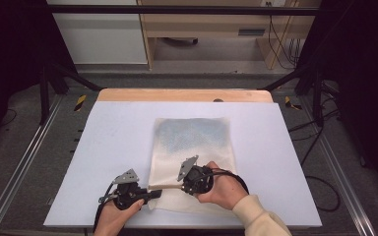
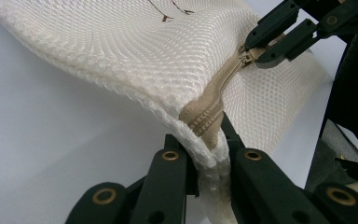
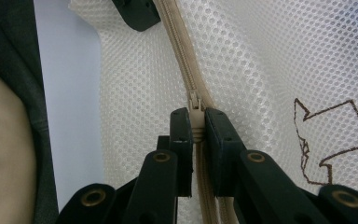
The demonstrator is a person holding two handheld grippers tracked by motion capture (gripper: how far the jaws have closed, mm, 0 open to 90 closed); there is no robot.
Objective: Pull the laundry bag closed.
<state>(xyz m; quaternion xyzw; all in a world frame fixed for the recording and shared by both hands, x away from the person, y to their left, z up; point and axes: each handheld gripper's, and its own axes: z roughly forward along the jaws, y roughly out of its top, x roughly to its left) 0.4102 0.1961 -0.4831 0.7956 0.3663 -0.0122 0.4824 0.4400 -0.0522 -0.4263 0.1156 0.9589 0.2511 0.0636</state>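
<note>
left gripper (image 1: 153, 192): nearest the person, fingers (image 2: 168, 175) pinching the near corner of the mesh bag right where the zipper ends
right gripper (image 1: 177, 187): just beside it, fingers (image 3: 182, 140) clamped on the zipper pull (image 3: 195, 105)
zipper (image 2: 212, 109): beige, stretched between the two grippers along the bag's near edge
mesh laundry bag (image 1: 192, 142): white, lying flat mid-table, near corner lifted, brown outline drawing on it
table (image 1: 113, 147): pale white top, wooden strip along the far edge
</note>
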